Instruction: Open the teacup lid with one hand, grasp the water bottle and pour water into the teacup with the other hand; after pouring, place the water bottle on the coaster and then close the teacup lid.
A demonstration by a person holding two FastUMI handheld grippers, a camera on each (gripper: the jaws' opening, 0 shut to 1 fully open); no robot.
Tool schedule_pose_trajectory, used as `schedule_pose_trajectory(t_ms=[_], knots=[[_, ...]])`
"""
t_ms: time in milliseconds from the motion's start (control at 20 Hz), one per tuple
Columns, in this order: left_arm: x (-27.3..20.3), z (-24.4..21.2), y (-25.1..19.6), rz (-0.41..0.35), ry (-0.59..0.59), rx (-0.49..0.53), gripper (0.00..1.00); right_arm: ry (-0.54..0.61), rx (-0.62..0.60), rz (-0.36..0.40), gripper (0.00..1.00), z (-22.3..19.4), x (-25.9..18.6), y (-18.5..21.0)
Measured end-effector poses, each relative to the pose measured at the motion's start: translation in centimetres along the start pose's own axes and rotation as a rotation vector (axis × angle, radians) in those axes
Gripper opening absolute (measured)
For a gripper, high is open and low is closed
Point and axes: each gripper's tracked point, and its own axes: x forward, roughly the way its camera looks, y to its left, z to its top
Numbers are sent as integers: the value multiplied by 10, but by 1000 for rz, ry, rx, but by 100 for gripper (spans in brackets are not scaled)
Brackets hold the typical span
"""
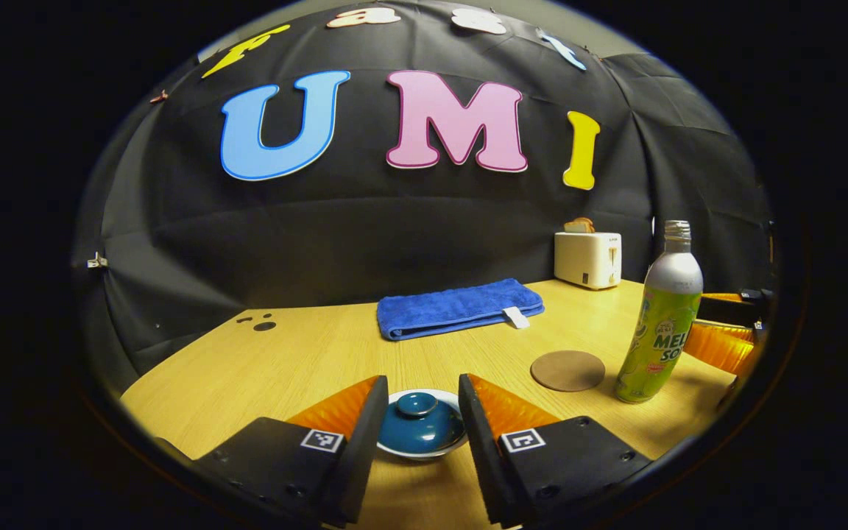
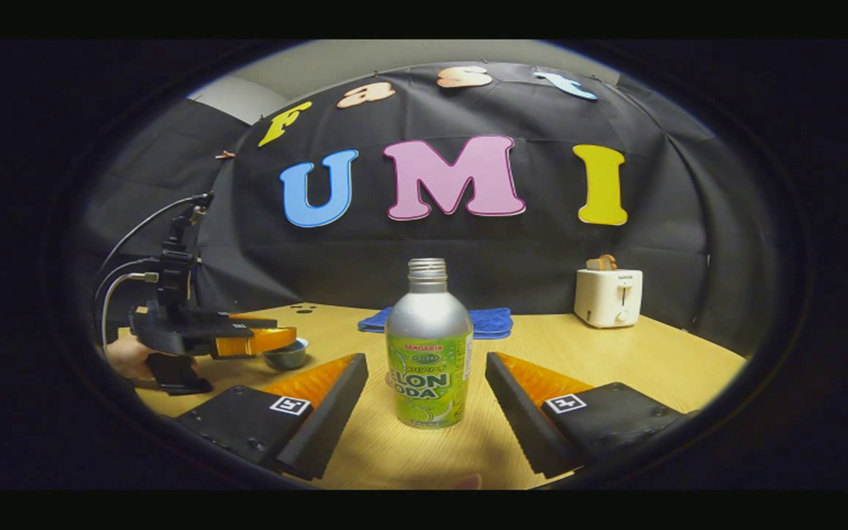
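A dark teal teacup with its lid [image 1: 419,422] on sits in a white saucer [image 1: 402,453] on the wooden table. My left gripper [image 1: 422,408] is open, its fingers on either side of the lid and not touching it. An uncapped silver and green water bottle [image 1: 659,316] stands upright at the right, beside a round brown coaster [image 1: 567,370]. In the right gripper view the bottle [image 2: 428,346] stands between the fingers of my open right gripper [image 2: 428,383], apart from both. The left gripper [image 2: 247,340] shows there over the teacup [image 2: 285,356], held by a hand [image 2: 126,357].
A folded blue towel [image 1: 459,307] lies at the back of the table [image 1: 284,361]. A white toaster [image 1: 588,258] with bread in it stands at the back right against the black cloth wall. Cables [image 2: 129,250] rise from the left gripper.
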Motion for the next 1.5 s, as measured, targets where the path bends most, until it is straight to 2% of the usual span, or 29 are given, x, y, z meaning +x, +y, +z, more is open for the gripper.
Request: schedule_pose_trajectory(t_ms=[100,200,300,600,850,950,1100,1200,1300,1350,1450,1500], knots=[[4,-2,0,-2,16,-2,57,0,0,0,99,0,0,0],[7,-4,3,17,28,10,44,0,0,0,99,0,0,0],[8,-5,1,15,32,18,35,0,0,0,99,0,0,0],[0,7,9,31,-36,-28,32,1,1,-1,99,0,0,0],[-51,46,22,75,-200,-86,32,2,0,-14,99,-1,12,1],[-76,49,19,57,-240,-151,34,1,-1,-47,99,-1,20,-3],[-105,48,9,1,-262,-207,31,4,0,-36,99,-1,29,4],[-116,45,15,17,-266,-203,34,6,0,-52,99,-3,36,3],[-123,45,21,20,-273,-217,32,14,4,-43,99,-2,43,6],[-126,45,25,20,-275,-231,32,10,5,-63,99,-1,45,3],[-130,44,32,14,-280,-253,32,12,1,-73,80,-2,42,0],[-132,44,37,18,-280,-252,32,21,-10,-66,80,-2,41,3]])
